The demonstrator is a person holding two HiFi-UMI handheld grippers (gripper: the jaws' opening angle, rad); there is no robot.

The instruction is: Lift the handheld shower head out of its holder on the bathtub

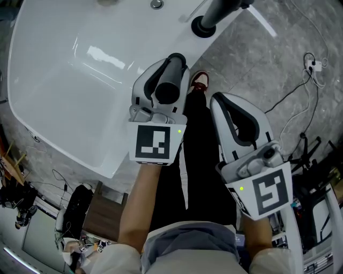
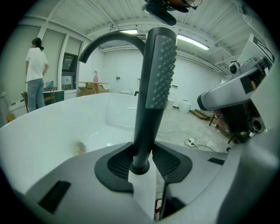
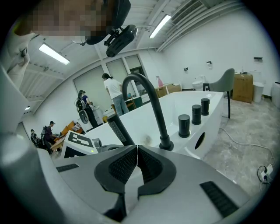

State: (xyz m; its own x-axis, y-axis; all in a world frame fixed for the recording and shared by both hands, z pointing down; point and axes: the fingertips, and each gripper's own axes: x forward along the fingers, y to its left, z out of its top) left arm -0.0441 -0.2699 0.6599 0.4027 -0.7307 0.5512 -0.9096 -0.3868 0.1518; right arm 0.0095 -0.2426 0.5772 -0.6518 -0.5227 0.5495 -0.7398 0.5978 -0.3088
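Gleaming white bathtub — grey marbled floor around.

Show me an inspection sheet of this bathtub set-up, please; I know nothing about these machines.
Surface: white bathtub, basin bare apart from its drain.
Job's things: shower head upright, gripped low on its handle.
Clutter: nothing seen.
Grippers: left tongs shut on the shower head; right tongs shut, empty.
Cables: dark cable and white plug strip on the grey floor.
Surroundings: black faucet, three black knobs, people standing far behind.
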